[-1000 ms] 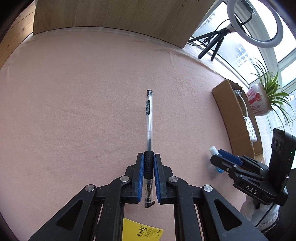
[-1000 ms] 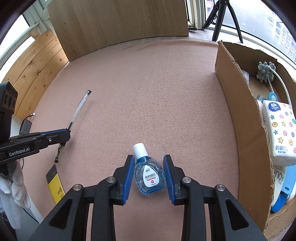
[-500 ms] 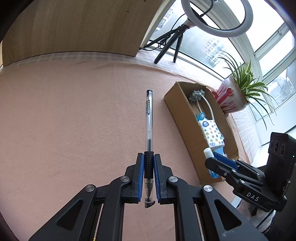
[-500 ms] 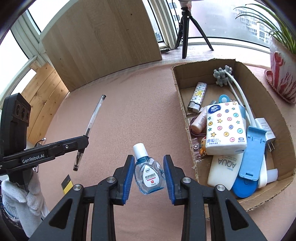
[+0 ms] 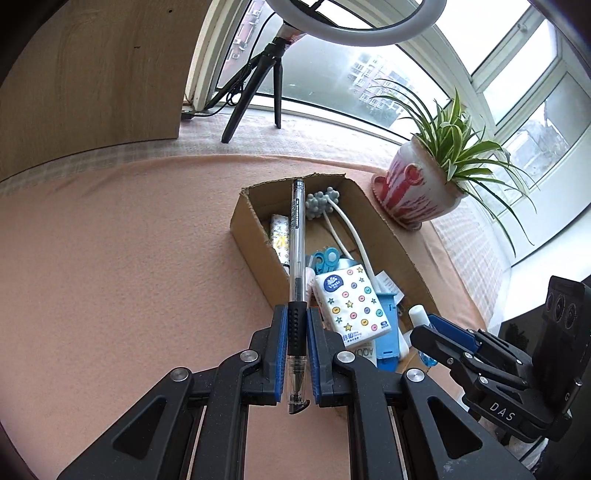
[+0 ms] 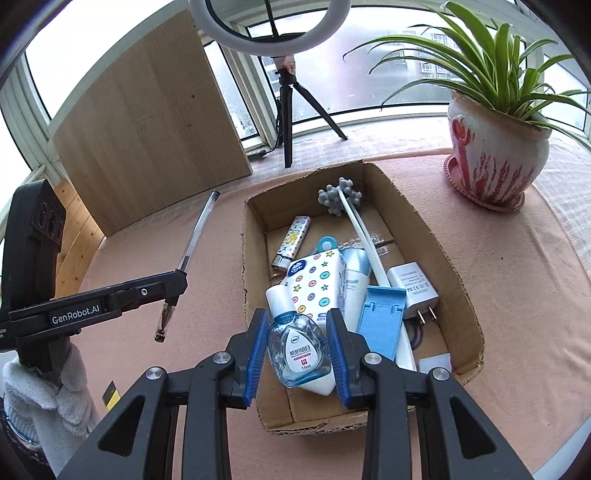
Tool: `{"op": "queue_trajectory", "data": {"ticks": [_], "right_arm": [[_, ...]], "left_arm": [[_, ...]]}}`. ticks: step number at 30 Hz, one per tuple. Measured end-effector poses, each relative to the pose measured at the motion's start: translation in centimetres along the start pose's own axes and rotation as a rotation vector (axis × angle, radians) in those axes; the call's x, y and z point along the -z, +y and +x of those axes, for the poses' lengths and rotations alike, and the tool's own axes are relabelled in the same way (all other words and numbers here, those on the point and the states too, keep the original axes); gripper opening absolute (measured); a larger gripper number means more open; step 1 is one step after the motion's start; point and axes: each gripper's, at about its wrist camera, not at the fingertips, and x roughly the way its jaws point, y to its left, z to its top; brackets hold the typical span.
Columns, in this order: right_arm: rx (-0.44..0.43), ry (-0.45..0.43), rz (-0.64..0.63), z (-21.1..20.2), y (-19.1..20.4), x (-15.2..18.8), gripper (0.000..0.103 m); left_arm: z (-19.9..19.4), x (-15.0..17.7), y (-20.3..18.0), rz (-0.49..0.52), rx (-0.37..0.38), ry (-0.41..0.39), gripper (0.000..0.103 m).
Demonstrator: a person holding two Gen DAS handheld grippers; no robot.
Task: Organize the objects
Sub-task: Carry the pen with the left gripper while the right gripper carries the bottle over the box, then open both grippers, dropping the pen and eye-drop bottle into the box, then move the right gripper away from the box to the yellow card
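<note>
Between the right hand-held gripper's (image 6: 297,345) clamping pads, an eye-drop bottle (image 6: 297,350), above the cardboard box (image 6: 458,291).

You have a pink cloth (image 6: 517,280) covering the desk. At its far right edge stands a potted plant (image 6: 495,147) in a red-and-white pot on a pink saucer. On the windowsill behind it, a ring light (image 6: 269,26) sits on a black tripod (image 6: 288,110). A wooden board (image 6: 147,136) leans upright to the left.
</note>
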Motion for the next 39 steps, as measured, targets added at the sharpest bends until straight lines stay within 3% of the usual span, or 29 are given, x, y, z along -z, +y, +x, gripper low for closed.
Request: {"op": "queue_trajectory", "data": {"ticks": [17, 18, 19, 20, 21, 22, 23, 24, 39], "right_arm": [[0.032, -0.025, 0.026, -0.6, -3.8, -1.1, 0.029], [0.032, -0.025, 0.027, -0.5, -3.9, -1.1, 0.029], [0.026, -0.027, 0.027, -0.5, -4.0, -1.2, 0.030], [0.011, -0.031, 0.023, -0.6, -4.0, -1.2, 0.030], [0.002, -0.036, 0.016, -0.6, -3.9, -1.1, 0.039], [0.005, -0.036, 0.009, -0.6, -3.9, -1.2, 0.047], [0.014, -0.043, 0.006, -0.7, -3.8, -1.2, 0.065], [0.024, -0.058, 0.005, -0.9, -3.8, -1.2, 0.073], [0.020, -0.064, 0.021, -0.9, -3.2, -1.1, 0.073]], "left_arm": [[5.2, -3.6, -4.7, 0.068, -0.044, 0.002, 0.012], [5.3, -3.7, -5.0, 0.073, -0.042, 0.000, 0.015], [5.3, -3.8, -5.1, 0.076, -0.050, -0.001, 0.036], [5.3, -3.9, -5.1, 0.076, -0.070, -0.008, 0.067], [5.1, -3.9, -5.2, 0.078, -0.088, -0.023, 0.078], [4.9, -4.0, -5.2, 0.082, -0.095, -0.040, 0.082], [4.9, -4.0, -5.2, 0.083, -0.100, -0.040, 0.082], [4.9, -4.0, -5.1, 0.083, -0.101, -0.035, 0.082], [2.3, -3.4, -4.6, 0.103, -0.145, -0.070, 0.082]]}}
